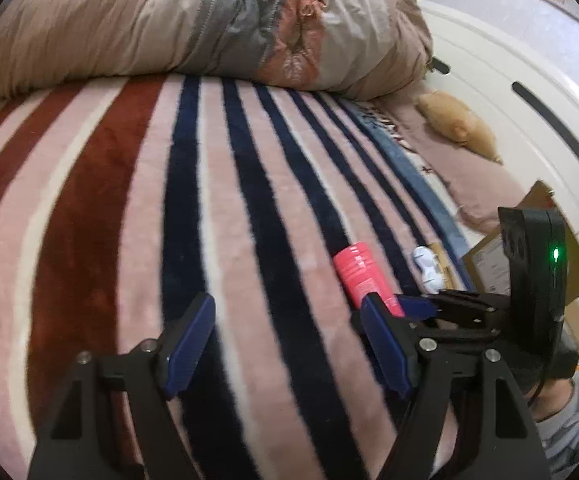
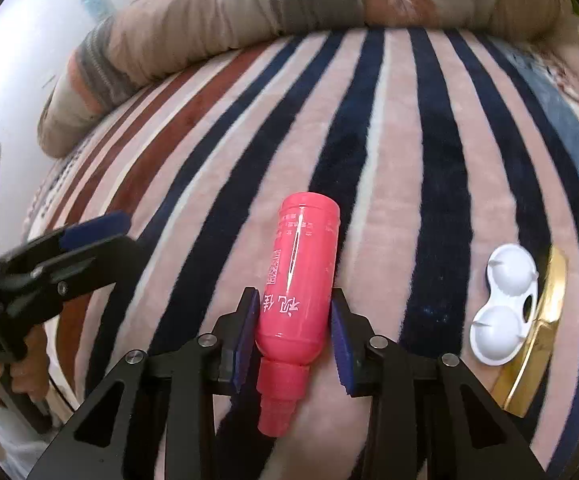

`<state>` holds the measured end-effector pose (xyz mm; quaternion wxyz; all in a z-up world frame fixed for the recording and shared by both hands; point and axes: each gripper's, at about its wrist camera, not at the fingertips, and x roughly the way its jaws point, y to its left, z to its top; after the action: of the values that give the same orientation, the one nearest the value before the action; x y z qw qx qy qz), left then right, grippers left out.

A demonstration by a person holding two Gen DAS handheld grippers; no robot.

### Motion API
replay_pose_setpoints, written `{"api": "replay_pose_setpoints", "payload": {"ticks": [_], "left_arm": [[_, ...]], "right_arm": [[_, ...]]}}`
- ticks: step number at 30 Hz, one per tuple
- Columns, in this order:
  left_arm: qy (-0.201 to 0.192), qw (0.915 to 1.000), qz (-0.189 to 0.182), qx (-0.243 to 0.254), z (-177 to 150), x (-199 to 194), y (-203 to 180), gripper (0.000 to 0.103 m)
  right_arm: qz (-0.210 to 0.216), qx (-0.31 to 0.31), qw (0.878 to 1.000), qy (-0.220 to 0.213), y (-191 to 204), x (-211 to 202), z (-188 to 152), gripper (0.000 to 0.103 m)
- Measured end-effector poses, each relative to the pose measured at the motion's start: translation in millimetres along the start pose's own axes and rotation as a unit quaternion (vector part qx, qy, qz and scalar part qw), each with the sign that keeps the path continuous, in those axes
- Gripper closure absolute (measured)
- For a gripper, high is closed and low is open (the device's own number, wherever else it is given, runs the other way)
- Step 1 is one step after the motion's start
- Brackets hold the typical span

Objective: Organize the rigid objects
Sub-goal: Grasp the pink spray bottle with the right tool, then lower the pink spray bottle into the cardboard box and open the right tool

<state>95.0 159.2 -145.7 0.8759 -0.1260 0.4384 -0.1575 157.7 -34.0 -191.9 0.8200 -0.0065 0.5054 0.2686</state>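
A pink plastic bottle lies on the striped blanket, neck toward the camera. My right gripper has its blue pads on both sides of the bottle's lower body; the left pad touches it, the right pad is very close. The bottle also shows in the left wrist view, with the right gripper around its near end. My left gripper is open and empty above the blanket, to the left of the bottle. A white two-cup case lies right of the bottle beside a gold strip.
A striped fleece blanket covers the bed. A rolled beige and grey quilt lies across the far side. A tan pillow and a white headboard are at the right. Cardboard sits at the bed's right edge.
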Motion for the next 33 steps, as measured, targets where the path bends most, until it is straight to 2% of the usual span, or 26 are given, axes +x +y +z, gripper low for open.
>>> {"api": "replay_pose_setpoints", "payload": {"ticks": [3,9,14,17,19,22,28,29,33], "left_arm": [[0.002,0.9993,-0.033,-0.016,4.1,-0.5,-3.9,0.031],[-0.009,0.9951,-0.097,-0.013,11.1,-15.0,-29.1,0.032],[-0.019,0.9955,-0.092,-0.001,8.8,-30.5,-48.4,0.032],[-0.018,0.9932,-0.115,-0.008,7.7,-35.2,-53.0,0.032],[-0.016,0.9931,-0.116,-0.009,8.4,-35.4,-57.1,0.033],[-0.016,0.9929,-0.118,-0.005,12.0,-37.2,-64.1,0.050],[-0.071,0.9904,-0.115,0.030,22.8,-74.9,-92.8,0.061],[-0.081,0.9891,-0.117,0.037,25.7,-82.5,-101.0,0.064],[-0.112,0.9816,-0.123,0.094,39.7,-111.4,-147.5,0.067]], "right_arm": [[0.023,-0.028,0.999,-0.018,9.9,-13.7,-0.4,0.074],[0.050,-0.089,0.993,-0.061,40.7,-54.8,-9.0,0.075],[0.048,-0.105,0.990,-0.085,48.1,-74.3,-15.2,0.075],[0.057,-0.113,0.987,-0.100,47.5,-82.3,-22.8,0.075],[0.071,-0.119,0.984,-0.113,46.4,-90.6,-25.3,0.075],[0.085,-0.133,0.978,-0.134,49.7,-103.9,-29.1,0.075],[0.068,-0.156,0.969,-0.178,57.9,-138.9,-28.7,0.075],[0.064,-0.160,0.968,-0.184,59.4,-145.0,-29.4,0.075],[0.060,-0.155,0.961,-0.222,51.0,-184.8,-31.7,0.075]]}}
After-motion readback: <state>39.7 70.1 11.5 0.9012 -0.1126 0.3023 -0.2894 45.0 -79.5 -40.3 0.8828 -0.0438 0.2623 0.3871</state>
